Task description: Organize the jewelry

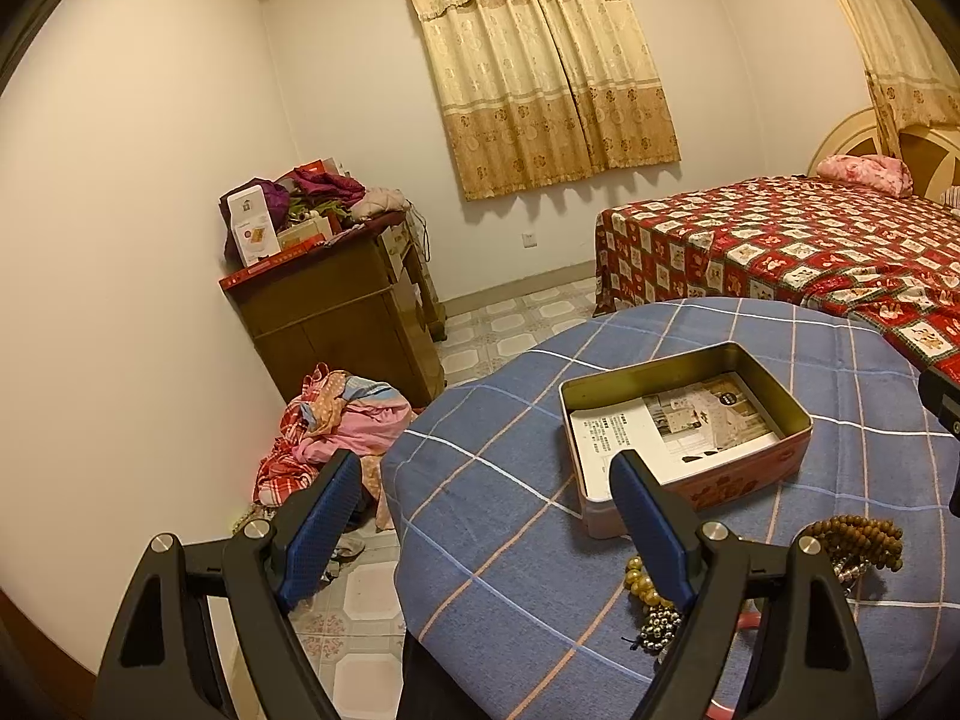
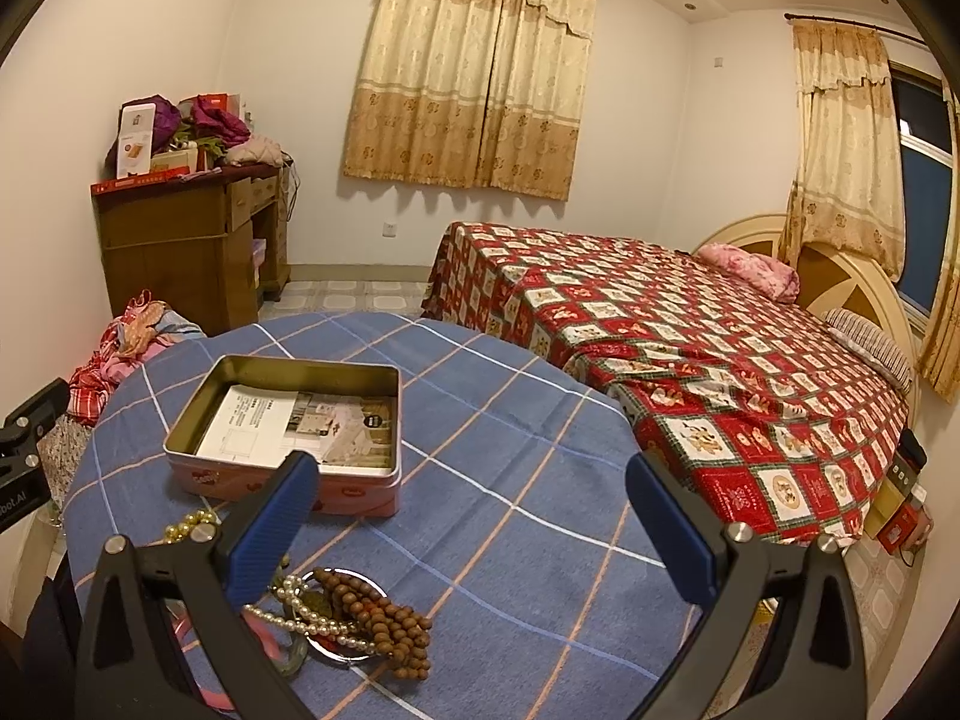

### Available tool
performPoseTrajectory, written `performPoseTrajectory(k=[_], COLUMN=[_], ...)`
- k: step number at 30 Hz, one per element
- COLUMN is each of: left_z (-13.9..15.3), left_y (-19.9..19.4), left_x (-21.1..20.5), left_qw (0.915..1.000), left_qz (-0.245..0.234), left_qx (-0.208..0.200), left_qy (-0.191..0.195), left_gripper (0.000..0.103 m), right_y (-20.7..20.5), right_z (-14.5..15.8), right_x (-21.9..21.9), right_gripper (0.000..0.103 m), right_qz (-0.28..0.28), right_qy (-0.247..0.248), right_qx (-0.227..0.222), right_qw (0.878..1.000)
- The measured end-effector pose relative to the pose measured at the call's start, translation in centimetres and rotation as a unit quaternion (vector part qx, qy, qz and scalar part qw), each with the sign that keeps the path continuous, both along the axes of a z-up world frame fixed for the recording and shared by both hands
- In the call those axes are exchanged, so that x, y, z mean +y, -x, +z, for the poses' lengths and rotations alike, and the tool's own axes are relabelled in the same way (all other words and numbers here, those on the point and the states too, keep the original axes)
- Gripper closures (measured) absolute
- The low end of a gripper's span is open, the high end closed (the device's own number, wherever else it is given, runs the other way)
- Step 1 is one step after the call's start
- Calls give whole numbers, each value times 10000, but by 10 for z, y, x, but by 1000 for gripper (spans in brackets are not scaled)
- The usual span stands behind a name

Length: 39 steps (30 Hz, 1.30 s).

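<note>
Both hand-held grippers (image 1: pixel 486 510) (image 2: pixel 474 516) spread, empty; jewelry pile (image 2: pixel 360 618) partly hidden behind fingers.

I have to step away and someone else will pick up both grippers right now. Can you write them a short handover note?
Left gripper: open, holding nothing, raised above the table's near-left edge.
Right gripper: open, holding nothing, raised above the blue checked tablecloth.
Tin box: open on the table, only a printed leaflet inside, no jewelry.
Jewelry: all in one heap at the near edge: brown wooden beads, pearl strand, gold-coloured beads, small metallic beads.
Done: nothing in the box yet.
Left: move each piece from the heap into the tin.
</note>
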<state>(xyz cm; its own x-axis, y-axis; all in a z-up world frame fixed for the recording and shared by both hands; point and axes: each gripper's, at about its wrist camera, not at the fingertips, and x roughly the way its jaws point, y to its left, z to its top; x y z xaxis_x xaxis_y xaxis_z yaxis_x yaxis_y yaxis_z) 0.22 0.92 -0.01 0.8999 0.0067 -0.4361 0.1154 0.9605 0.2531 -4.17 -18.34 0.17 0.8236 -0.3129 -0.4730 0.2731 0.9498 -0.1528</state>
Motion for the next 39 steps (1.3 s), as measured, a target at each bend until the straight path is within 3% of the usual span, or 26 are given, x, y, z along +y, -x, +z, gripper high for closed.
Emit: performPoseTrajectory(k=[39], left_z=[4], left_y=[0], left_x=[2], left_qw=[10000], left_qz=[29], left_qx=[-7], left_qy=[-13], left_gripper=[18], right_y=[0], right_z=[3], right_x=[-3], right_gripper=[0], right_qz=[-15], right_qy=[-23], right_qx=[-26], right_qw=[10000])
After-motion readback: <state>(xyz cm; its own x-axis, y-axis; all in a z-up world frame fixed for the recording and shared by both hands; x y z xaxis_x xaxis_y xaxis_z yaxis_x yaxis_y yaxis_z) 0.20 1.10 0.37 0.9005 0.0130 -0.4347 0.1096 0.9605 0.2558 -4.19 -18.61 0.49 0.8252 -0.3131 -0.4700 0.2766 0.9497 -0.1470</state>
